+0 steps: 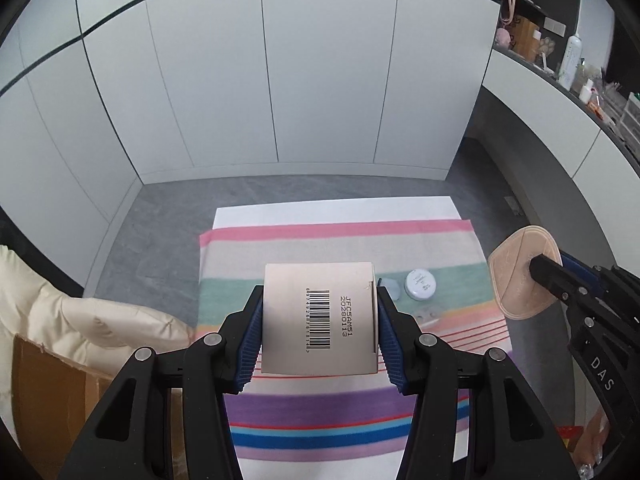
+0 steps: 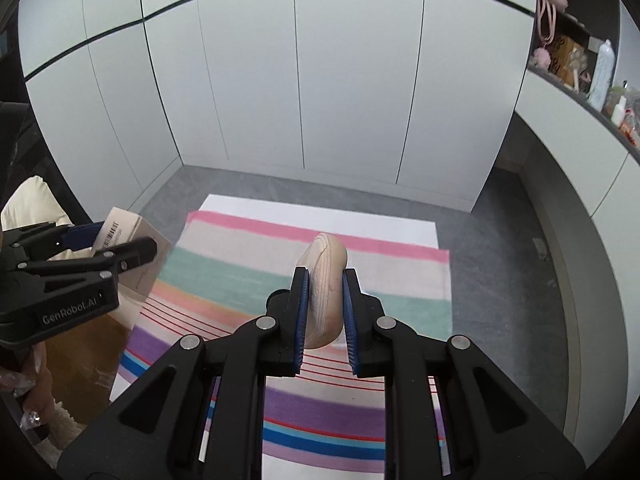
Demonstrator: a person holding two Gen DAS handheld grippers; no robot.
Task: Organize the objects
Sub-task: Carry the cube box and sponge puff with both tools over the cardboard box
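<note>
One box clamped in left hand-held gripper, one beige pouch clamped in right hand-held gripper, one white jar on striped cloth, a pale item half hidden beside the box.

Your left gripper is reaching forward with its 2 fingers spread wide, and its blue pads are pressing against the 2 opposite sides of a pale box, which you are holding up off the surface; your right gripper is also pointing forward, its 2 fingers drawn close together and clamping a flat beige pouch on edge between the pads; you are holding both grippers level and side by side, well apart; your hand is showing below the left gripper.
</note>
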